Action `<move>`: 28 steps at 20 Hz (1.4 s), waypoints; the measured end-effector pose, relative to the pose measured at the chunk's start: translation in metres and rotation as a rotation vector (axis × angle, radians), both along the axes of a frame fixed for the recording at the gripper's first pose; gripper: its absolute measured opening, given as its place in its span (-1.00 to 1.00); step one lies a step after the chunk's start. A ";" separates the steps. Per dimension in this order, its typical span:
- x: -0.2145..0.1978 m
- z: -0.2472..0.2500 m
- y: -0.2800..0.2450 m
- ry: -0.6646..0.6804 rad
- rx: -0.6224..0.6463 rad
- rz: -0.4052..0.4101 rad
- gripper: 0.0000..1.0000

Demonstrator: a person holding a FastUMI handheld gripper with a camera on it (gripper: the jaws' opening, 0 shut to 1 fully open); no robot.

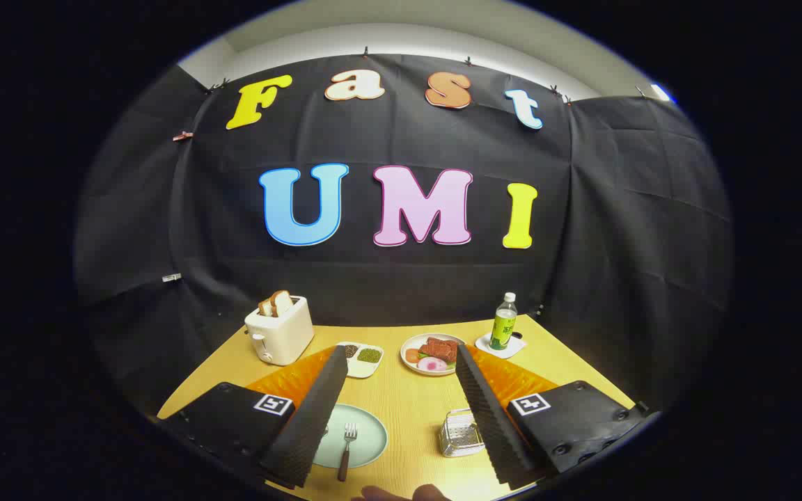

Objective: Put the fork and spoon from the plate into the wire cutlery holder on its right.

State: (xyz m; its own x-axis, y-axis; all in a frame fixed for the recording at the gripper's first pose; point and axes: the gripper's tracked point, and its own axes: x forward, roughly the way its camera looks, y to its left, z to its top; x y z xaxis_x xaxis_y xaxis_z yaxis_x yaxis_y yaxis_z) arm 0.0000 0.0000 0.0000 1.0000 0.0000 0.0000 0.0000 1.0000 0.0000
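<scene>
Gripper view looked down over a yellow wooden table toward the black cloth wall. The gripper hung above the table with its two fingers spread wide apart, and nothing was between them; both fingers were in the air, not touching any object.

The pale green plate lay close to the near edge of the table, just beside the inner side of the left finger, which covered its left part. The fork rested on the plate with its tines pointing to the far edge and its dark handle reaching over the near rim of the plate. A small piece of metal showed at the edge of the left finger, but I could not tell if it was the spoon. The wire cutlery holder stood on the table to the right of the plate, apart from it, partly behind the right finger.

Toward the far edge stood a white toaster with bread slices at the far left corner, a divided small tray with dark and green fillings, a white plate of food, and a green bottle on a white coaster near the far right corner. A part of a hand showed at the near edge.
</scene>
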 end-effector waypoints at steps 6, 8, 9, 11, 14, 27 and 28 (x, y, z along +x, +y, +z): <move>0.000 -0.003 0.005 0.011 -0.013 0.027 0.95; 0.000 -0.005 0.002 0.018 -0.019 0.037 0.95; 0.001 -0.005 0.000 0.020 -0.015 0.040 0.95; 0.002 -0.004 -0.006 0.027 0.005 0.040 0.95; 0.000 -0.012 -0.003 0.056 0.009 0.066 0.95; 0.011 -0.056 0.024 0.207 0.017 0.185 0.90; 0.013 -0.070 0.023 0.248 0.013 0.185 0.89</move>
State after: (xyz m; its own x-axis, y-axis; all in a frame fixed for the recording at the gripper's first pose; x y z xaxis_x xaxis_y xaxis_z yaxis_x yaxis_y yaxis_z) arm 0.0129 0.0230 -0.0703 0.9526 0.1838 -0.2426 -0.1806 0.9829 0.0357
